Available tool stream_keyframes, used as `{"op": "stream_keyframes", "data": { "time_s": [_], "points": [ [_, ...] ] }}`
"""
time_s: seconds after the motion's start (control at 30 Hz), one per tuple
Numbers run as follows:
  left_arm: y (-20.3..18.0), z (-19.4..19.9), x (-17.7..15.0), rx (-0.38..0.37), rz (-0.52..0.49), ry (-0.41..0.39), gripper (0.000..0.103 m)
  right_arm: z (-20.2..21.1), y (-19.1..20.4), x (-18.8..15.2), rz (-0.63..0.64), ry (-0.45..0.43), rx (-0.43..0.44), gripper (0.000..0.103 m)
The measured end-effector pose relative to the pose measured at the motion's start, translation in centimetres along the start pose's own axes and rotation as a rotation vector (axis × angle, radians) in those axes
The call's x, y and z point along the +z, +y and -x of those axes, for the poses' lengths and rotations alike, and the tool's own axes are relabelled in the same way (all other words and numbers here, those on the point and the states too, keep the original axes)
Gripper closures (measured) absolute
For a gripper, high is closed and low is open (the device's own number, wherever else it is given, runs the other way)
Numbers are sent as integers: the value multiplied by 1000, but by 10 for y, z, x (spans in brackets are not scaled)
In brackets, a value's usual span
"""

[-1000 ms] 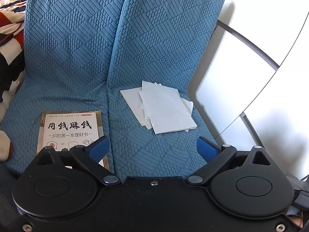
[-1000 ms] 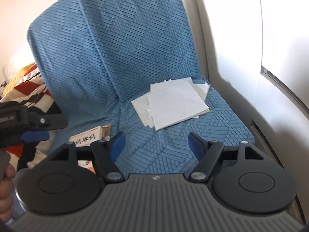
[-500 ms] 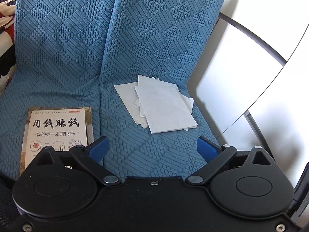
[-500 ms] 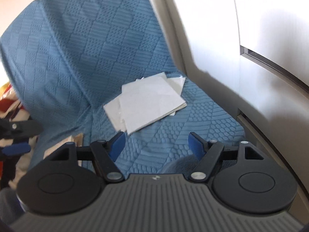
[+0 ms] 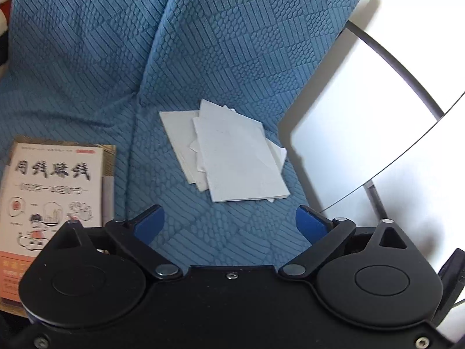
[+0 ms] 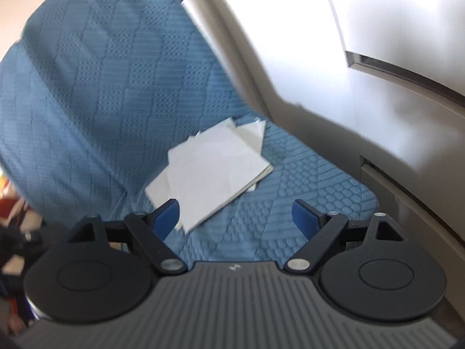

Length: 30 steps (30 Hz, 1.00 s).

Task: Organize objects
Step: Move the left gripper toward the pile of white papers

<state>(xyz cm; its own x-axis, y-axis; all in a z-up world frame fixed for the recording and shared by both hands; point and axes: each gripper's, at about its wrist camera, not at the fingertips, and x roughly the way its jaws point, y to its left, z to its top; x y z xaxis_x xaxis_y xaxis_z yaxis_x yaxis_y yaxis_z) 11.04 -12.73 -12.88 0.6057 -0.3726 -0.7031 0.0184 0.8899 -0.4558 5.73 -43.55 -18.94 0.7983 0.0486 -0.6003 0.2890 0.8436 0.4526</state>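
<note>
A loose pile of white paper sheets [image 5: 232,154] lies fanned out on the blue quilted sofa seat [image 5: 238,232]. In the right wrist view the same paper sheets [image 6: 212,168] sit just beyond the fingers. A book with a white cover and black Chinese characters [image 5: 49,200] lies on the seat at the left. My left gripper [image 5: 229,224] hovers open above the seat, short of the papers, nothing between its blue pads. My right gripper [image 6: 237,215] is open, its jaws opening wider, with nothing between them; its left pad overlaps the pile's near corner in the picture.
The sofa's blue backrest [image 5: 203,43] rises behind the seat. A white wall panel with a dark rail [image 5: 363,116] stands close at the right of the seat. Striped bedding shows at the far left edge [image 6: 8,203].
Both grippers have come down and closer to the seat; the papers look larger. The right view has rolled and slid right, losing the book, and its jaws have widened.
</note>
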Motion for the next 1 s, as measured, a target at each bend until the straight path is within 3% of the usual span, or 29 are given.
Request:
{"op": "stream_keyframes", "data": {
  "time_s": [0.33, 0.53, 0.8, 1.0],
  "points": [
    [15, -57, 4, -61, 109, 58, 37, -46, -34, 15, -191, 2, 46, 18],
    [30, -98, 3, -102, 196, 108, 55, -82, -34, 15, -191, -3, 60, 29],
    [42, -148, 3, -128, 260, 141, 56, -126, -28, 17, -231, 51, 51, 54],
    [58, -170, 6, -124, 345, 131, 57, -144, -31, 20, -271, 59, 8, 62]
  ]
}}
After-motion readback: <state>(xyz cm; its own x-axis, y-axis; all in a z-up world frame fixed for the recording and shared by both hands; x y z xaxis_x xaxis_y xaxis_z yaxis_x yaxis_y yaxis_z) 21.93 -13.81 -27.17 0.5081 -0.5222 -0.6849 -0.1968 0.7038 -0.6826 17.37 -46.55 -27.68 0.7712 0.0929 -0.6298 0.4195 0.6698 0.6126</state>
